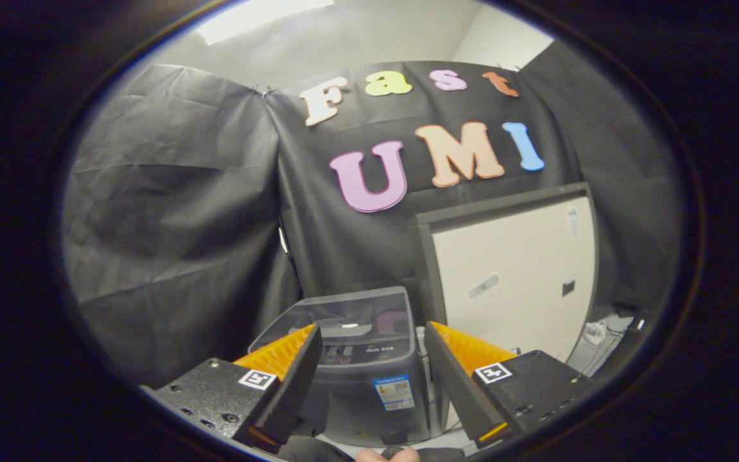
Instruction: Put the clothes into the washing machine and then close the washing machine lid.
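A small grey washing machine (360, 366) stands on the floor ahead of my gripper (373, 343), framed between the two fingers. Its translucent lid (344, 317) lies flat and shut over the tub, with a control panel along the front edge. A pinkish shape shows faintly through the lid at its right. My gripper is open and nothing sits between its fingers. It hovers well short of the machine. No loose clothes are visible.
A tall cream cabinet (514, 282) with a dark frame stands just right of the washer. Cables (597, 333) lie on the floor at its right. Black cloth walls close the booth behind and left. A fingertip of the person (385, 455) shows below the fingers.
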Motion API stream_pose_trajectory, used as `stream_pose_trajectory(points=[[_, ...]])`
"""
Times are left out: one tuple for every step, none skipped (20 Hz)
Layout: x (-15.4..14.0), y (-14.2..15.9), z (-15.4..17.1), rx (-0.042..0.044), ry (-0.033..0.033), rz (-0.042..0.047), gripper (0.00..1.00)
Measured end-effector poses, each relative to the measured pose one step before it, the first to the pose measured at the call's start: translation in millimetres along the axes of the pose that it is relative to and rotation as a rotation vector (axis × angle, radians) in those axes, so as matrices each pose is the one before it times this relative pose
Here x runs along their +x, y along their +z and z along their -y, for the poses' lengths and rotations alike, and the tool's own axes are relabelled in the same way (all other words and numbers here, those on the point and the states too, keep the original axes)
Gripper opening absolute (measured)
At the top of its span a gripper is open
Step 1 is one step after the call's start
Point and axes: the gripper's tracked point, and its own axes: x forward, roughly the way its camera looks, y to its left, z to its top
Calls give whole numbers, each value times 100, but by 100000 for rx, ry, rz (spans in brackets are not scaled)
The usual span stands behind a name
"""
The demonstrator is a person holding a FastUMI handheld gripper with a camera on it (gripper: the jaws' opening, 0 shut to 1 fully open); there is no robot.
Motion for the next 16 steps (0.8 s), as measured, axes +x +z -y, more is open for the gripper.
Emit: stream_pose_trajectory(points=[[-1074, -591, 969, -351, -1895, 221, 97], [-1215, -452, 628, -461, -1490, 383, 97], [-1111, -33, 546, -776, -1631, 1436, 97], [-1194, 241, 332, -77, -707, 2732, 97], [-1173, -43, 207, -383, -491, 2013, 96], [-1058, -518, 176, -199, -486, -618, 96], [-939, -807, 167, -1422, -304, -3050, 96], [-1196, -940, 670, -2058, -2416, -426, 96], [-884, -106, 456, -2090, -1313, 2535, 97], [-1098, -266, 437, -3121, -1432, 1534, 97], [-552, -281, 742, -3315, -2096, 418, 97], [-124, -479, 325, -1280, -527, -1256, 96], [30, -488, -156, 548, 226, -931, 96], [-54, -237, -273, 1919, 1269, -876, 97], [-188, -82, -288, 854, 713, -339, 97], [-58, -130, 414, -1380, -869, -478, 97]])
